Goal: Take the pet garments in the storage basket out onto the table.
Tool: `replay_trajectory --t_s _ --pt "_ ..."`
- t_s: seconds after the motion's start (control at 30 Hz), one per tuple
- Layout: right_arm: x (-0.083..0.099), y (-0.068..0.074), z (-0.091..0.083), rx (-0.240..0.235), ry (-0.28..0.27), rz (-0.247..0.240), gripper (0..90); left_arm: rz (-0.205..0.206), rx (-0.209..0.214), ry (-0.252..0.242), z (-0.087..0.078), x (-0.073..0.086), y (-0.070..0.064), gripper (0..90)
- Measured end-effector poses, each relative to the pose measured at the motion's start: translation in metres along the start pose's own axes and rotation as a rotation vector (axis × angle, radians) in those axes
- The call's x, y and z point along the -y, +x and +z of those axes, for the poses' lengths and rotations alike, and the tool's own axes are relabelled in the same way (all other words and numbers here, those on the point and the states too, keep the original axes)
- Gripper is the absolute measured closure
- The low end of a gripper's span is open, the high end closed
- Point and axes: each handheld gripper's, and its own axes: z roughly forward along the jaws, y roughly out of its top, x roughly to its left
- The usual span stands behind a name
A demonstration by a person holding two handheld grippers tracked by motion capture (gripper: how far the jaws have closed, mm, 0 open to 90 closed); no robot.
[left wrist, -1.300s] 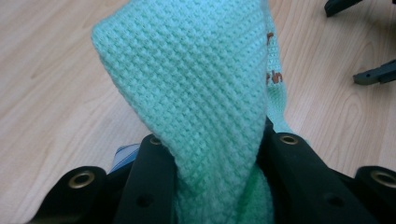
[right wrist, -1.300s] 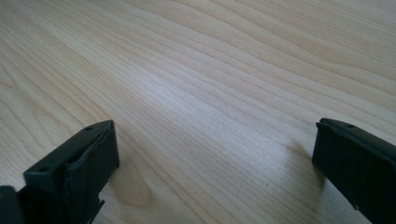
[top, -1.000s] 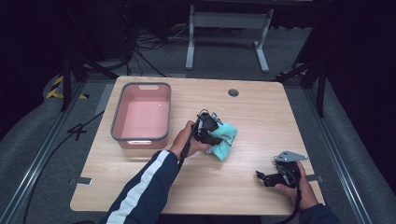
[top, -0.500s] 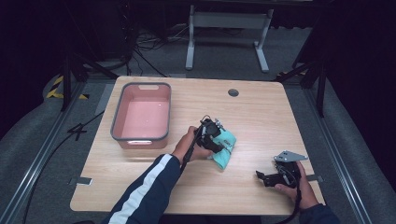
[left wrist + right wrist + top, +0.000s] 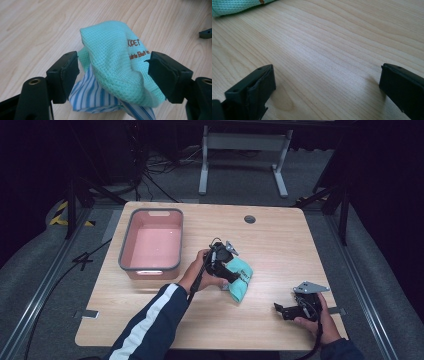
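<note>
**Mia:** What is the person doing right now?

**Ben:** The left gripper is down over a mint green cloth in the middle of the table. In the left gripper view its two jaws stand wide apart, one on each side of the cloth. They are not squeezing it yet. I think this is the grabbing step.

**Mia:** Is there just one cloth?

**Ben:** I count two. Under the green one there is a blue and white striped cloth, peeking out at 6 o'clock.

**Mia:** What does the next move need?

**Ben:** My guess is the jaws should close on the bundle. They need to pinch deep enough to catch both cloths, or the striped one may slip out and stay behind.

**Mia:** Where would it go then?

**Ben:** Maybe into the pink tub. It sits at about 10 o'clock from the cloths, near them but not touching. There is one tub, and I see nothing in it.

**Mia:** And the other hand?

**Ben:** The right gripper rests low by the table edge, at about 4 o'clock from the cloths and well apart from them. In the right gripper view its jaws are spread wide with bare wood between them. It holds nothing.

**Mia:** So how many grippers?

**Ben:** Two grippers, two cloths, one tub. There is also one small dark round hole in the table, up at 12 o'clock.
</note>
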Motion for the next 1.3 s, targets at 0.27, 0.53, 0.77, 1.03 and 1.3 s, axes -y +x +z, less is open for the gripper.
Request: replay_trajectory --t_s 0.27,0.53,0.77,1.03,1.3 --pt "0.000 0.000 0.000 0.000 0.000 0.000 0.7 0.062 -0.034 -0.005 -0.016 -0.001 -0.005 23.4" --pt "0.000 0.000 0.000 0.001 -0.001 -0.001 0.7 0.115 -0.050 -0.014 -0.033 0.002 -0.007 20.3" --pt "0.000 0.000 0.000 0.001 -0.001 -0.001 0.8 0.142 -0.075 -0.007 -0.046 0.009 -0.010 20.3" --pt "0.000 0.000 0.000 0.001 -0.002 -0.001 0.8 0.179 -0.096 -0.001 -0.061 0.025 -0.013 20.9" --pt "0.000 0.000 0.000 0.001 -0.002 -0.001 0.8 0.229 -0.113 0.008 -0.073 0.042 -0.017 21.3"
